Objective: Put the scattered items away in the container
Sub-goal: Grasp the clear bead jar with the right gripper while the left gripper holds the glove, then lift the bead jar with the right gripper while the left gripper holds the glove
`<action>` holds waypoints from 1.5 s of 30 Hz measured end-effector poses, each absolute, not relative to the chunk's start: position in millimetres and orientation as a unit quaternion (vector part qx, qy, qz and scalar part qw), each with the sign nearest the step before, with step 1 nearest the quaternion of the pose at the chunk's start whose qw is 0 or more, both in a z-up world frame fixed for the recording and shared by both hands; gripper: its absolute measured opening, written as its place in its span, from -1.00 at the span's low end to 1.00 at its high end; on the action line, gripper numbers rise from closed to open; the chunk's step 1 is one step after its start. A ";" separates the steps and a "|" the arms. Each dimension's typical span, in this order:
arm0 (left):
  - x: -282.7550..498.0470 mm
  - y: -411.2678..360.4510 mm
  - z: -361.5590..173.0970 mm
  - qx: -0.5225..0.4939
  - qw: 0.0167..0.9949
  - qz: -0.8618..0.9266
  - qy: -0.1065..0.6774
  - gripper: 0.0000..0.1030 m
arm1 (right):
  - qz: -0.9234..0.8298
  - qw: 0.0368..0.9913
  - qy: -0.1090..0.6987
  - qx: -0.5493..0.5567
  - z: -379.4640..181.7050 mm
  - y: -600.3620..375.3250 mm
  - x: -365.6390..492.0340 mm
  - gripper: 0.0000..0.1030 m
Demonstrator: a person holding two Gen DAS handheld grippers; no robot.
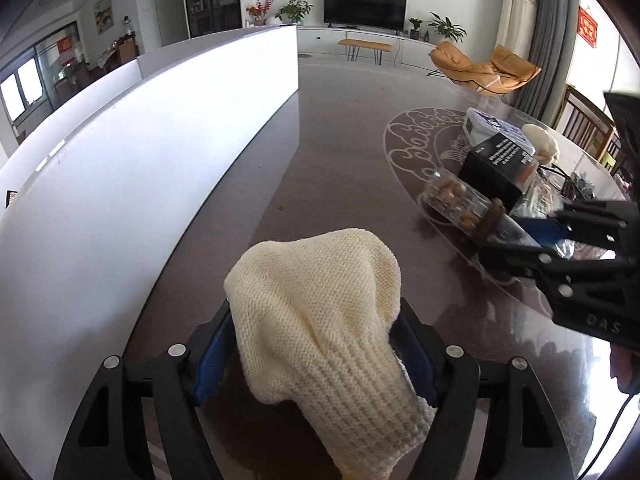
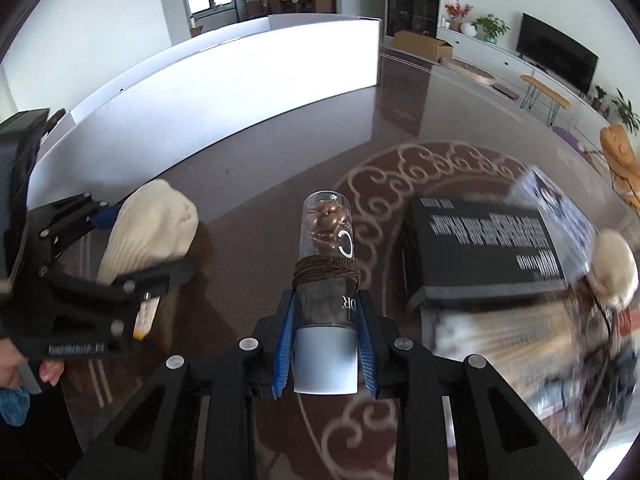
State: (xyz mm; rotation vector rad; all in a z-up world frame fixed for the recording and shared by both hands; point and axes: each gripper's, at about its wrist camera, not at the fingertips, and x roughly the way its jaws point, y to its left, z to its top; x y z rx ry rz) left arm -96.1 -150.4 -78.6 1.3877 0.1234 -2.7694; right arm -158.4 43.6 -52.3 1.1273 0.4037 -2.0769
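Note:
My left gripper (image 1: 316, 344) is shut on a cream knitted cloth (image 1: 320, 320) and holds it above the dark table; it also shows at the left of the right wrist view (image 2: 136, 248) with the cloth (image 2: 152, 228). My right gripper (image 2: 326, 320) is shut on a clear bottle with a white cap (image 2: 326, 280), wound with brown string and holding brown pieces. In the left wrist view this bottle (image 1: 456, 200) sits at the right, in the right gripper (image 1: 516, 236). The large white container (image 1: 140, 152) stands to the left, also seen in the right wrist view (image 2: 240, 80).
A black box (image 2: 488, 248) with white text, a white printed pack (image 1: 488, 124), a cream fluffy item (image 2: 612, 272) and cables lie on the patterned glass turntable (image 2: 400, 160) at the right. The dark table (image 1: 332, 152) stretches ahead.

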 end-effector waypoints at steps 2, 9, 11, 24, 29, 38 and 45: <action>-90.0 -132.6 -76.5 0.445 -0.029 -0.893 0.054 0.27 | -0.827 0.327 0.116 0.441 -51.7 102.0 -132.2 -0.43; -93.3 -35.4 -74.8 0.443 -0.112 -0.889 -0.016 0.28 | -0.878 0.198 0.017 0.436 -60.4 230.5 -77.0 -0.42; -95.6 -25.0 -75.9 0.443 -0.096 -0.890 -0.034 0.30 | -0.878 0.192 0.006 0.438 -60.0 234.1 -80.4 -0.38; -102.9 -36.8 -84.9 0.457 -0.065 -0.886 -0.035 1.00 | -0.886 0.154 0.074 0.431 -55.2 211.4 -91.6 0.07; -102.9 -35.7 -84.3 0.457 -0.066 -0.886 -0.036 1.00 | -0.886 0.154 0.072 0.431 -55.6 211.5 -92.9 0.10; -102.7 -36.0 -83.9 0.457 -0.066 -0.886 -0.036 1.00 | -0.886 0.154 0.072 0.431 -55.8 210.0 -93.0 0.10; -102.7 -36.1 -83.9 0.457 -0.066 -0.886 -0.036 1.00 | -0.886 0.154 0.072 0.431 -55.8 209.8 -93.0 0.10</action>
